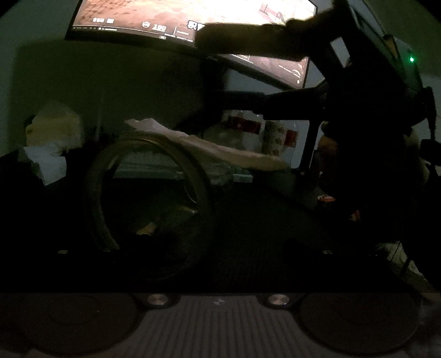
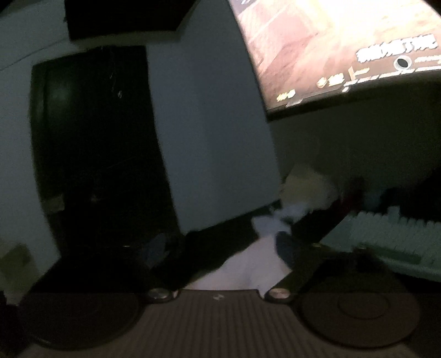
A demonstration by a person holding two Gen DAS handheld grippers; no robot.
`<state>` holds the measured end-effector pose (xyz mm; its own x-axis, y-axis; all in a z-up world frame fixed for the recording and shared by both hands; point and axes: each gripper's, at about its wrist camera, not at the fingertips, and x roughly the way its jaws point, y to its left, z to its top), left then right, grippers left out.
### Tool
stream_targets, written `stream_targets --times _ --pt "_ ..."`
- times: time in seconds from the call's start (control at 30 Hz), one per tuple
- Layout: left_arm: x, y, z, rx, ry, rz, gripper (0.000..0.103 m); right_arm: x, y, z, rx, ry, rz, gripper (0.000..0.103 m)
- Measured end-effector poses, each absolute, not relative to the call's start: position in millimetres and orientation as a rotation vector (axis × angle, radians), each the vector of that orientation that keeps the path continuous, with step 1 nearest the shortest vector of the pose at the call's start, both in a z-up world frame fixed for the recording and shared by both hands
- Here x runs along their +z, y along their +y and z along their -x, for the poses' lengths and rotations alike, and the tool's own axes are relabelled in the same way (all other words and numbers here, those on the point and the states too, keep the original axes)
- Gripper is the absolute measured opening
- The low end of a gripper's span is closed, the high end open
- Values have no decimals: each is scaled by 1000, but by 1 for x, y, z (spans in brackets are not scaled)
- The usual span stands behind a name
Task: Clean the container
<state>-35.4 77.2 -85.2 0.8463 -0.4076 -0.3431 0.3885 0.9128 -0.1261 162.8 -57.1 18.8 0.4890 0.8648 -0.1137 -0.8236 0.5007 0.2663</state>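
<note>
In the dim light my left gripper (image 1: 154,220) has a round, clear container (image 1: 146,192) in front of it, lying tipped on its side with its thick circular rim facing me; the gripper's fingers are lost in the dark, so I cannot tell whether they press on it. The container's wall looks glassy, and through it I see the pale keys of a keyboard (image 1: 176,165) on the worktop (image 1: 261,220). Something flat and beige drapes across the keyboard behind the rim. To the left sits a crumpled white tissue (image 1: 46,162) with a soft, fluffy cream lump above it. My right gripper (image 1: 248,68) reaches in from the right, up by the glowing curved monitor (image 1: 165,16), its two dark fingers spread wide with nothing between them. From its own camera the fingers (image 2: 300,272) splay apart, and between and beyond them lies white crumpled tissue, with the ribbed, pale keyboard at the right.
</note>
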Motion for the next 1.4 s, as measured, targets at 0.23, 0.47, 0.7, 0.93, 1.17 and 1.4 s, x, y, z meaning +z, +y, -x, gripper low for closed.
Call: stream_targets --times 0.23,0.47,0.7,0.93,1.17,1.4 --pt "-85 75 36 -414 371 47 103 27 -59 -175 1001 152 -44 103" --pt "-86 74 37 -412 369 32 103 35 -58 -183 1011 215 15 103" --pt "-87 69 39 -403 365 4 103 17 -55 -207 1110 374 59 103" --pt "-87 70 40 -408 360 14 103 11 -62 -209 1148 304 45 103" --pt "-88 70 40 -409 359 13 103 15 -70 -215 1248 283 -57 103" --pt "-88 70 40 -408 357 12 103 8 -61 -210 1267 253 40 101"
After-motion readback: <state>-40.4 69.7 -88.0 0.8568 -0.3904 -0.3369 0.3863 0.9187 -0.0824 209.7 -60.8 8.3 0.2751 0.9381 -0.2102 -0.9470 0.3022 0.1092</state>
